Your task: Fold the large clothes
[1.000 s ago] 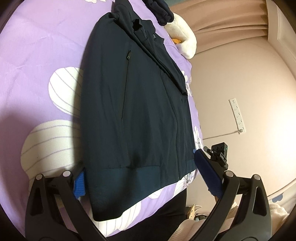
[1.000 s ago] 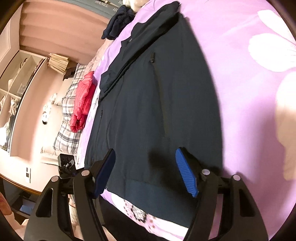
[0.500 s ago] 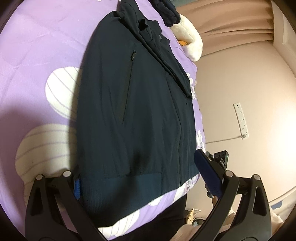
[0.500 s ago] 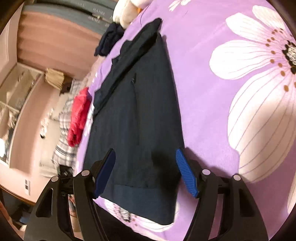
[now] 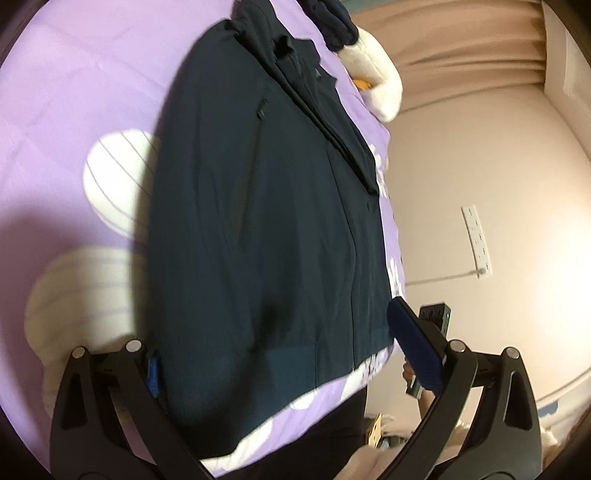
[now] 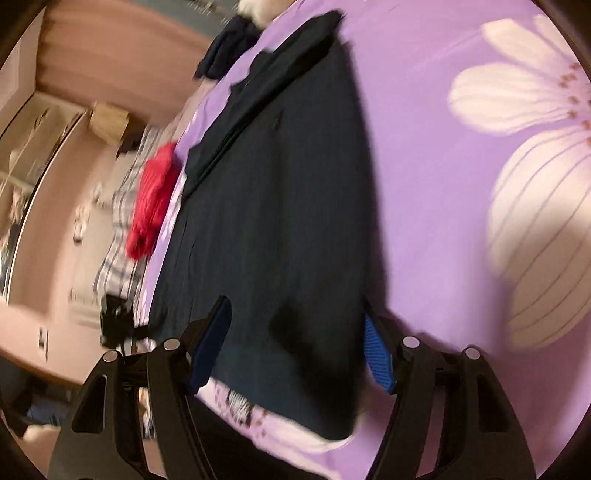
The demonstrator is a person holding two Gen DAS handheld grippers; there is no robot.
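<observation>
A dark navy zip jacket [image 5: 258, 221] lies flat on a purple bedspread with white flowers [image 5: 74, 110]; its sleeves are folded in and its ribbed hem is nearest me. It also shows in the right wrist view [image 6: 280, 206]. My left gripper [image 5: 284, 354] is open and straddles the hem; its left pad is partly hidden behind the jacket's edge. My right gripper [image 6: 295, 347] is open just above the hem, with its right pad at the jacket's side edge. Neither holds cloth.
A white plush toy [image 5: 376, 74] and a dark garment [image 5: 332, 22] lie at the far end of the bed. A red garment [image 6: 155, 192] on plaid cloth lies beside the bed. A wall with a socket strip [image 5: 476, 236] is close by.
Both grippers have moved closer to the jacket's hem and stayed open. The right gripper's view swung sideways, first away from the jacket, then back over it. The jacket has not moved.
</observation>
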